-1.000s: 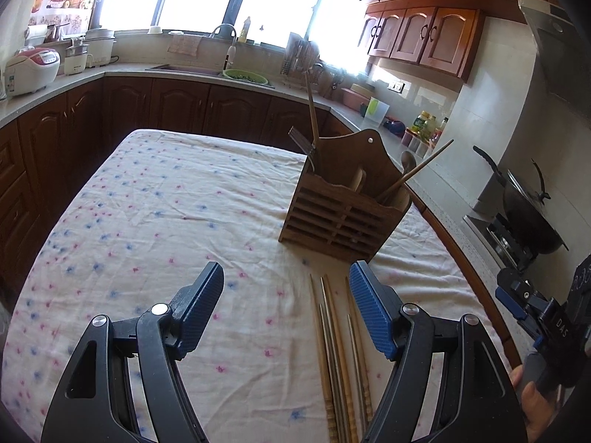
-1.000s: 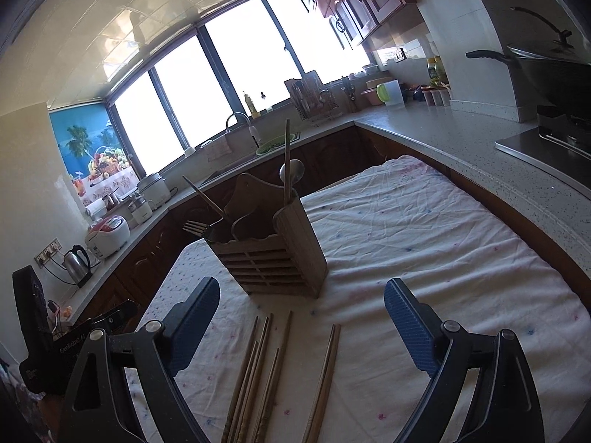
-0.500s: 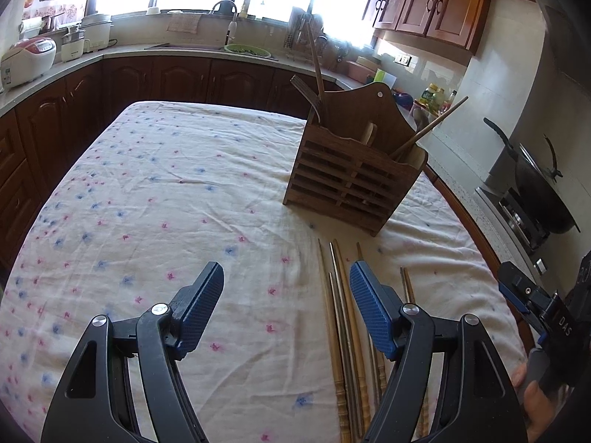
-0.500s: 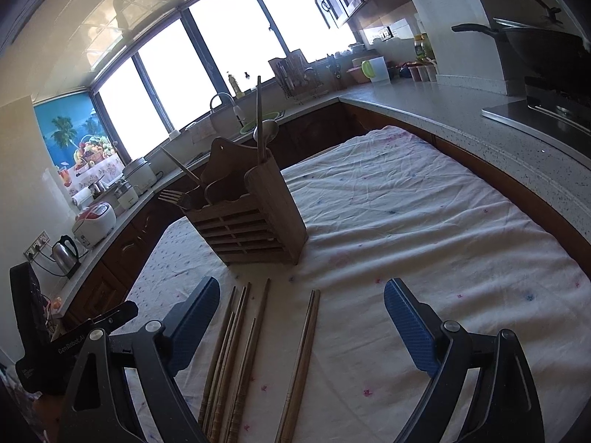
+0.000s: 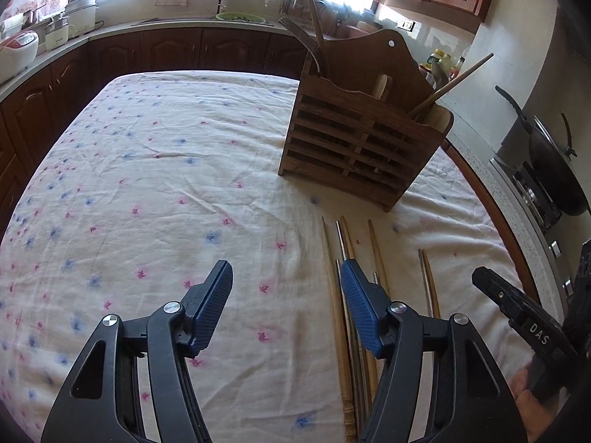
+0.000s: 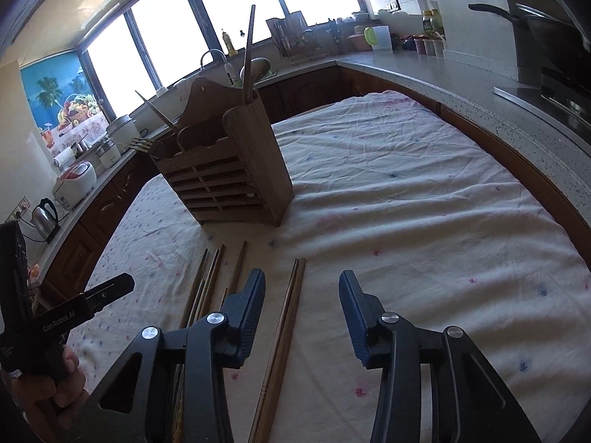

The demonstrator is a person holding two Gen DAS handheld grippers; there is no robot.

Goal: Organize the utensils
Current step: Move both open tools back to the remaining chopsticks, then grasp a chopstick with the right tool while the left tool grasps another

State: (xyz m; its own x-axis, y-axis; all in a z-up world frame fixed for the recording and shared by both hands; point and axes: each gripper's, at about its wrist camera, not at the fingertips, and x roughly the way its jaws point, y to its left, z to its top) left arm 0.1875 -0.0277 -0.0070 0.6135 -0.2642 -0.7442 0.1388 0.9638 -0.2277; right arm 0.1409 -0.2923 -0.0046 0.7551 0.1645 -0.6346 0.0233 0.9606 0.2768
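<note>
I found most chopsticks (image 5: 334,306) lying loose on the worktop (image 5: 155,170) before the holder (image 5: 362,147). Both grippers, left (image 5: 286,308) and right (image 6: 302,308), had just been narrowing, fingers released; a pair (image 6: 286,332) lay between the right's.

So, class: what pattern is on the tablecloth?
White cloth scattered with small pink and blue flower marks, clearest in the left wrist view.

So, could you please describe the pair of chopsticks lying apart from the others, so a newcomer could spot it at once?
Start at the wooden utensil holder on the flowered tablecloth. In front of it lie loose chopsticks; most form a cluster. The pair you want lies alone, its two sticks pressed together, to the right of that cluster in the right wrist view.
</note>
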